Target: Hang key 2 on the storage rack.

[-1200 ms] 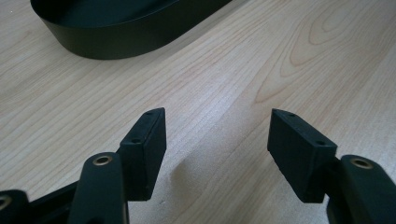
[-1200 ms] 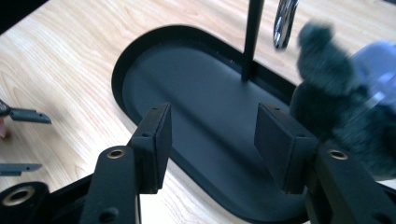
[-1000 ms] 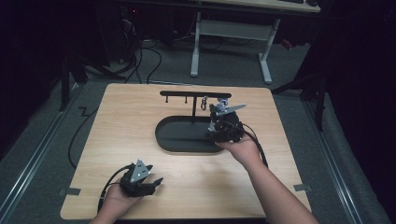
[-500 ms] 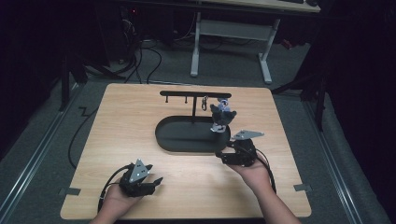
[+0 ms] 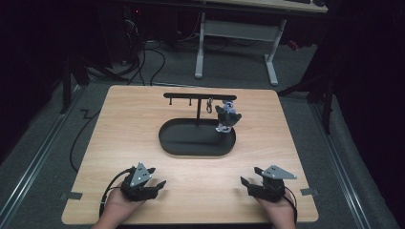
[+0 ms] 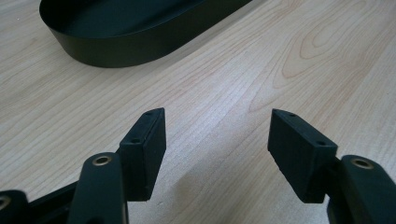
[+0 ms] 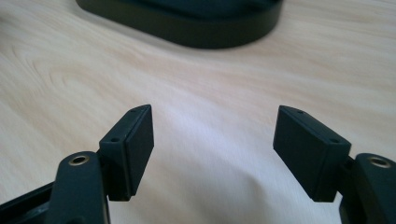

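A black oval tray (image 5: 191,145) forms the base of a stand whose crossbar (image 5: 191,95) carries small hooks. A small dark and pale figure keychain (image 5: 227,117) hangs from the bar's right end, over the tray. My left gripper (image 5: 162,183) rests at the front left of the table, open, nothing between its jaws (image 6: 217,140). My right gripper (image 5: 242,182) sits low at the front right, open and empty (image 7: 212,140); its jaws have just been opening. The tray's rim (image 6: 135,49) shows ahead in the left gripper view, and again as the tray's edge (image 7: 187,25) in the right gripper view.
A metal clip (image 5: 209,105) hangs from the bar beside the figure. The wooden table (image 5: 119,124) is surrounded by grey floor. Cables (image 5: 79,138) trail off its left side. A white desk frame (image 5: 234,33) stands behind it.
My right hand has drawn back from the hanging figure to the table's front right and come down. Its jaws have left the figure on the bar. The left hand has kept still.
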Available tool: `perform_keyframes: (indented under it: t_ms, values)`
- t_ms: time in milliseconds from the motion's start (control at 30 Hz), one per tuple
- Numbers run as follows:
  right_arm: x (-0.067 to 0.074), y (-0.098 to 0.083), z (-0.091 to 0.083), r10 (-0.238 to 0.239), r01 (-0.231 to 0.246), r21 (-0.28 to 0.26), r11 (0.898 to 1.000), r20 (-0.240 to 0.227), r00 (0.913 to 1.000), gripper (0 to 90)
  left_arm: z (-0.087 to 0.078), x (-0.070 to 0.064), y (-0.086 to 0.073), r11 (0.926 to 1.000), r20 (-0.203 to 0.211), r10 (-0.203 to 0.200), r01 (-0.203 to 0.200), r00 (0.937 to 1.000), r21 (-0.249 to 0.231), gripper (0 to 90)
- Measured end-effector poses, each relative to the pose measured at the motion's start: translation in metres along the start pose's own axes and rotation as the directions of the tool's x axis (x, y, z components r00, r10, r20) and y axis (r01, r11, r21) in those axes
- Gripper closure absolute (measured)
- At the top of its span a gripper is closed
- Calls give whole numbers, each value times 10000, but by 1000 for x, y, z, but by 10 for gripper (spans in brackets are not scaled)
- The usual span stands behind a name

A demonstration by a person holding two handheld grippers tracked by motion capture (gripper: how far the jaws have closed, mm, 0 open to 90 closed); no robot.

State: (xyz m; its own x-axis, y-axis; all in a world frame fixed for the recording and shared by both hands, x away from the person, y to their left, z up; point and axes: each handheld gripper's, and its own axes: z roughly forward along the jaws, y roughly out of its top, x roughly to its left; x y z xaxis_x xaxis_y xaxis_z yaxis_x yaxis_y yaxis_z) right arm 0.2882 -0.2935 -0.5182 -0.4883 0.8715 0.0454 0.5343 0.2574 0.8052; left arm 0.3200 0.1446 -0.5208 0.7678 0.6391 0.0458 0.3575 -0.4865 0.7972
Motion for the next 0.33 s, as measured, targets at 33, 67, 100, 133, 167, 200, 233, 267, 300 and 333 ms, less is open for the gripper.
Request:
perform_keyframes:
  t_ms: [33,67,100,133,167,200,233,267,300,333]
  values:
    - [0,-2,-3,177,-176,58,9998,-106,9998,234,1,0,0,10000,27,21,-21,10000,30,379]
    - [0,-3,-6,170,-170,-69,9998,-26,9999,230,2,-1,0,10000,26,45,-45,10000,60,378]
    - [0,-4,-7,67,-66,-125,9999,98,9999,230,3,-1,0,9999,17,84,-84,10000,118,378]
    - [-1,-3,-8,76,-75,-86,9999,135,9999,228,4,-2,1,9999,11,67,-67,10000,151,379]
    - [-2,-3,-7,44,-42,-170,9998,125,9999,225,5,-2,1,9998,19,57,-58,10000,165,379]
    - [-3,-2,-6,112,-109,-189,9998,148,9998,222,6,-3,1,9999,20,53,-53,10000,164,378]
    - [-4,-1,-6,116,-113,-175,9998,181,9998,219,6,-3,1,9998,30,77,-77,10000,190,378]
    - [-5,-1,-5,137,-133,-210,9997,198,9997,220,6,-4,2,9998,6,130,-130,9999,176,378]
    - [-5,-2,-4,163,-159,-214,9996,195,9997,220,6,-5,2,9997,9,161,-161,9999,182,378]
    - [-5,-2,-4,148,-145,-185,9997,192,9997,227,5,-5,2,9997,8,170,-171,9999,178,378]
